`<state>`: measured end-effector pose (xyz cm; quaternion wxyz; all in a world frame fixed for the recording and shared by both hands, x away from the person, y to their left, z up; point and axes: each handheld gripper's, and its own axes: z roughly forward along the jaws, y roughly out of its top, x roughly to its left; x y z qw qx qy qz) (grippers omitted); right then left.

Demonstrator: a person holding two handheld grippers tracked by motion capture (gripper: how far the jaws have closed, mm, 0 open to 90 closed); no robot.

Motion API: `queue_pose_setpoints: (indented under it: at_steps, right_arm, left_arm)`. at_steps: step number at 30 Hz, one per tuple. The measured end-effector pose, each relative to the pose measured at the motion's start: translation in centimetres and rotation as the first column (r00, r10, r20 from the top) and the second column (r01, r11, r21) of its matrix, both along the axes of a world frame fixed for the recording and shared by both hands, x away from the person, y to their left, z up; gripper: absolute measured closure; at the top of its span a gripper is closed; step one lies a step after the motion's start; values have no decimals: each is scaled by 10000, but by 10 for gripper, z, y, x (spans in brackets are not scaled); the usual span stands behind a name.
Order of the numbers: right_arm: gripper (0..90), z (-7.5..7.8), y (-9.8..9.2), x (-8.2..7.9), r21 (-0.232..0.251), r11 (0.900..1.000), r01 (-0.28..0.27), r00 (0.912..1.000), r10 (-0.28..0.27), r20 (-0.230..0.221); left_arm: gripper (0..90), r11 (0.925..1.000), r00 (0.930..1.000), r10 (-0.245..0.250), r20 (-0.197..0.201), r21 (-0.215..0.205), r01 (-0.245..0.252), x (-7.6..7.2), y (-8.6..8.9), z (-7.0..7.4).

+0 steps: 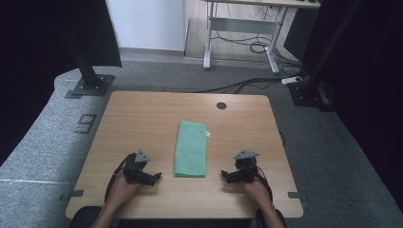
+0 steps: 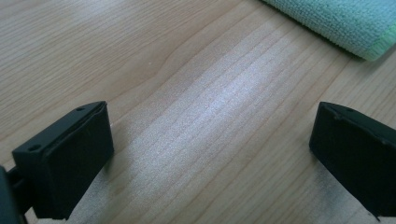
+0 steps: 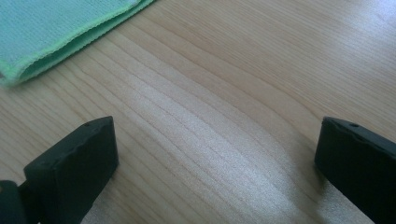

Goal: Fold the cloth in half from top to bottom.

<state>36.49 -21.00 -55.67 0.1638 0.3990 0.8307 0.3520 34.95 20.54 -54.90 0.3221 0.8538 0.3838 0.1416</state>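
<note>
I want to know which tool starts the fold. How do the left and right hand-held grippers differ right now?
The left hand-held gripper lies left of the folded green cloth, its jaws pointing right; the right hand-held gripper lies right of it, jaws pointing left. Both are open, hold nothing, sit near the cloth's near end without touching it, low over the wooden table.

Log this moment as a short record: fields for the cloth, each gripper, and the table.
cloth: green cloth, folded into a long strip, flat at the table's middle
left gripper: left gripper low over the wood left of the cloth, jaws wide open, holding nothing
right gripper: right gripper low over the wood right of the cloth, jaws wide open, holding nothing
table: wooden table, dark round hole near the far edge
</note>
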Motion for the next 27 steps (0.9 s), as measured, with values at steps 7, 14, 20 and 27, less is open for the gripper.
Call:
queue_pose_setpoints:
  at_steps: [7, 14, 20, 27]
  right_arm:
    - [0, 0, 0, 0, 1, 10000, 1, 10000, -1, -1]
    - [0, 0, 0, 1, 11, 10000, 78, 10000, -78, -29]
    - [0, 2, 1, 3, 85, 9999, 124, 9998, -123, -180]
    - [10, 3, 1, 5, 248, 9996, 135, 9994, -127, -315]
  left_arm:
    - [0, 10000, 10000, 68, 13, -7, -68, 0, 0, 0]
    - [0, 10000, 10000, 82, 4, -7, -82, 0, 0, 0]
    - [0, 10000, 10000, 87, 2, -11, -87, 0, 0, 0]
    - [0, 10000, 10000, 83, 1, -10, -83, 0, 0, 0]
